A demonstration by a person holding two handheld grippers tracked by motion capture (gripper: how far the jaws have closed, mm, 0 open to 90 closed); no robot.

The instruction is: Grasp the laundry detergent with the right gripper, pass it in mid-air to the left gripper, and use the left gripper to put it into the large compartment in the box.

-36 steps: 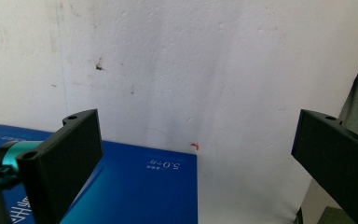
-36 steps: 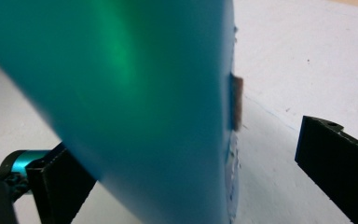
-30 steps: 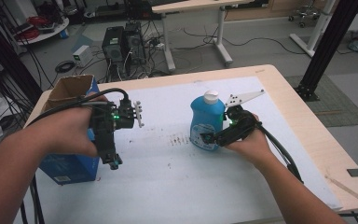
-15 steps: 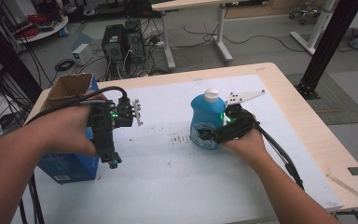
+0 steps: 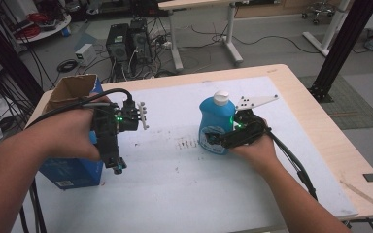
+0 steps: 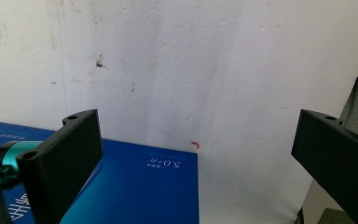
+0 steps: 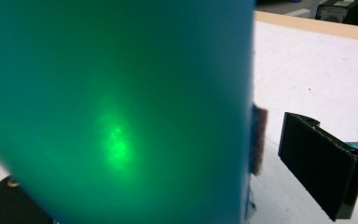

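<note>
1. On the white foam mat (image 5: 252,194) that covers the light wooden table (image 5: 315,121), a blue plastic detergent bottle with a white cap (image 5: 214,121) stands upright near the mat's middle, toward its far edge.

2. Right of that bottle, the right gripper (image 5: 212,141) lies level against its lower body. Its jaws have just been closing, with the bottle between them. In the right gripper view the bottle (image 7: 116,107) bulks close before the camera, and one black jaw stands off its side with mat showing in the gap. The grip does not yet look firm.

3. Well to the left of the bottle, the left gripper (image 5: 118,168) hangs nose-down, jaws spread wide and holding nothing. It hovers just beside a blue cardboard box with an open top (image 5: 73,170), whose blue face (image 6: 135,186) shows below the jaws in the left gripper view.

4. Judged by its look, the bottle is smooth, moulded plastic: slick to hard pads, and likely to give a little when squeezed. If it is full, the weight sits low and would shift as liquid does.

5. A hold low on the flattened body, across its narrower faces, seems soundest. The rounded shoulder under the cap would let the pads slide, and the cap itself offers little to clamp.

6. A tilted lift risks the bottle swinging or slipping through the jaws; square, even pressure looks wise.
</note>
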